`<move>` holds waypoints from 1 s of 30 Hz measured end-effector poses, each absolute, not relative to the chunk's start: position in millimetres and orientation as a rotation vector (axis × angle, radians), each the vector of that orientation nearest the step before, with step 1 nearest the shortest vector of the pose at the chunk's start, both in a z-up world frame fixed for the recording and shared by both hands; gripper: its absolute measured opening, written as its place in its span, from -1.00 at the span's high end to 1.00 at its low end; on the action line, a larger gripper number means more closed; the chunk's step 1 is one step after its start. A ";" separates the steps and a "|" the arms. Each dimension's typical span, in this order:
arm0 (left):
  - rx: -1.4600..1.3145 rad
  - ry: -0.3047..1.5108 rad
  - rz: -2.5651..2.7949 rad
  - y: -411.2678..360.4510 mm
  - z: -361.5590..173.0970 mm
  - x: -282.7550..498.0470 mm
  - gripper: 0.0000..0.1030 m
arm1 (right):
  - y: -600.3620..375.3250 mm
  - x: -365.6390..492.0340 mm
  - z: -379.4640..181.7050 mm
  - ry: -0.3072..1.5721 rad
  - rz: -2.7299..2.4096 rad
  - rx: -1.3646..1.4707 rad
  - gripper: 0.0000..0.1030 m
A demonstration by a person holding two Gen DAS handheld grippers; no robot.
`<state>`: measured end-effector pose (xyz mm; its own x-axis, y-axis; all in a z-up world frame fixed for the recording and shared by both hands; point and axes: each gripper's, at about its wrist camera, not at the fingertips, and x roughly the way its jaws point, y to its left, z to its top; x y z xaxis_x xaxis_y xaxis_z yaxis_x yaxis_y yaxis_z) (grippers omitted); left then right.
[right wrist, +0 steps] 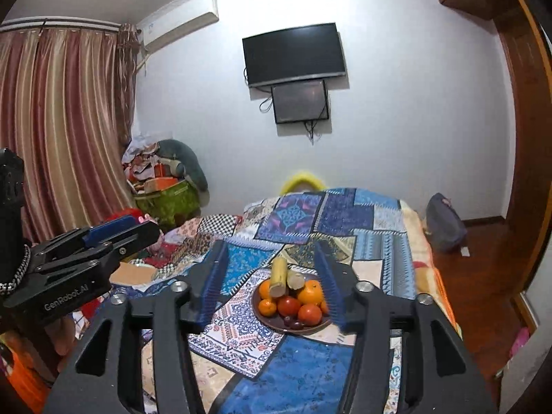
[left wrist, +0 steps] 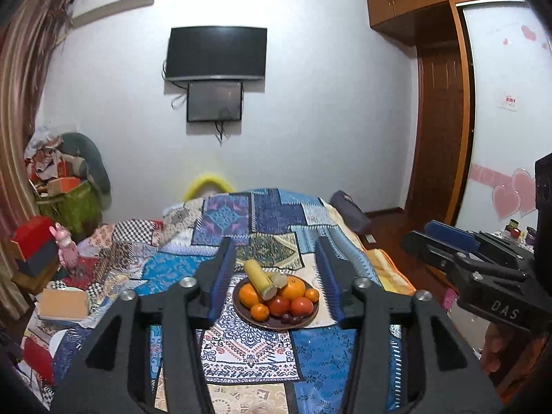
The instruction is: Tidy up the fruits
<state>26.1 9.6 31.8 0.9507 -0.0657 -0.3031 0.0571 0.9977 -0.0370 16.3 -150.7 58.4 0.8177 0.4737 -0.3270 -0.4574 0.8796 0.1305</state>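
Note:
A dark round plate (left wrist: 272,323) (right wrist: 272,321) lies on the patchwork bedspread. It holds oranges (left wrist: 296,287) (right wrist: 310,292), red tomatoes (left wrist: 279,305) (right wrist: 289,305), a yellow corn cob (left wrist: 258,274) (right wrist: 278,272), a pale root piece (left wrist: 278,280) (right wrist: 295,280) and dark grapes (left wrist: 289,318) (right wrist: 292,323). My left gripper (left wrist: 274,245) is open and empty, held above and short of the plate. My right gripper (right wrist: 270,248) is open and empty, likewise short of the plate. Each gripper shows from the side in the other's view (left wrist: 445,233) (right wrist: 114,224).
The bed (left wrist: 283,372) fills the foreground. Boxes and a pink toy (left wrist: 67,248) crowd its left side. A green basket of clutter (right wrist: 165,203) stands by the curtain. A TV (left wrist: 217,53) hangs on the far wall. A wardrobe (left wrist: 445,110) and wood floor lie to the right.

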 end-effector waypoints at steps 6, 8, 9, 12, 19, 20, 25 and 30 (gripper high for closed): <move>-0.042 0.273 -0.044 13.1 37.1 12.5 -0.30 | -152.2 8.5 62.3 0.332 0.490 0.048 -0.17; -0.038 0.265 -0.039 13.4 37.7 9.9 -0.34 | -149.9 6.9 63.3 0.325 0.487 0.039 -0.30; -0.038 0.262 -0.038 13.6 38.2 7.8 -0.39 | -150.4 5.0 63.6 0.320 0.484 0.040 -0.35; -0.041 0.252 -0.036 15.1 38.3 3.3 -0.53 | -151.0 1.5 64.6 0.308 0.475 0.048 -0.47; -0.038 0.232 -0.024 16.0 37.9 -1.1 -0.92 | -151.8 -3.8 64.6 0.289 0.444 0.049 -0.80; -0.037 0.229 -0.023 16.1 37.5 -1.1 -0.93 | -152.3 -5.5 64.7 0.284 0.439 0.049 -0.88; -0.029 0.232 -0.019 15.0 37.3 1.7 -1.00 | -152.2 -9.4 65.0 0.264 0.418 0.037 -0.99; -0.037 0.232 -0.021 16.5 37.2 2.4 -1.00 | -151.0 -9.2 65.0 0.264 0.403 0.025 -1.00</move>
<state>2.4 16.5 37.2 0.9731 -0.0253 -0.2290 0.0168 0.9991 -0.0389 -9.2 -151.0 65.0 0.8863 0.3908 -0.2486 -0.3843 0.9201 0.0763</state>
